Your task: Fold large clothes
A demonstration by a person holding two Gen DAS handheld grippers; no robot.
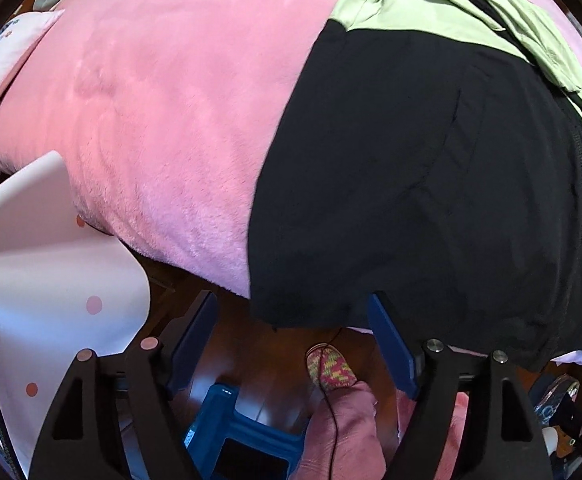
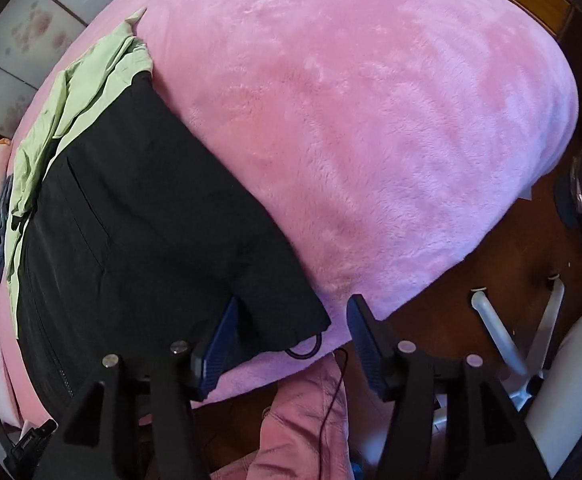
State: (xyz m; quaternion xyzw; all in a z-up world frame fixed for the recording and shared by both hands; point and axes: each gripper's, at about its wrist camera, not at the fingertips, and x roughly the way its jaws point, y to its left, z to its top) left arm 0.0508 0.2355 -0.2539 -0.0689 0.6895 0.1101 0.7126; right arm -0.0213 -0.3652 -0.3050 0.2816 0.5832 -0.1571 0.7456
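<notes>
Both tools stand wide and empty: your left tool (image 1: 291, 332) and right tool (image 2: 291, 328) flank the near hem corners of the jacket (image 1: 431, 184), which lies flat on the bed (image 2: 371, 120). It looks light, limp, slippery; pinch the hem corners.

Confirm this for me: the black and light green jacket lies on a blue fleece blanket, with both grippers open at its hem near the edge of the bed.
One thing is off: the fleece blanket is pink, not blue, as both wrist views show. The rest stands: the black and light green jacket lies on it, and the left gripper and right gripper are open at its hem near the bed's edge.
</notes>
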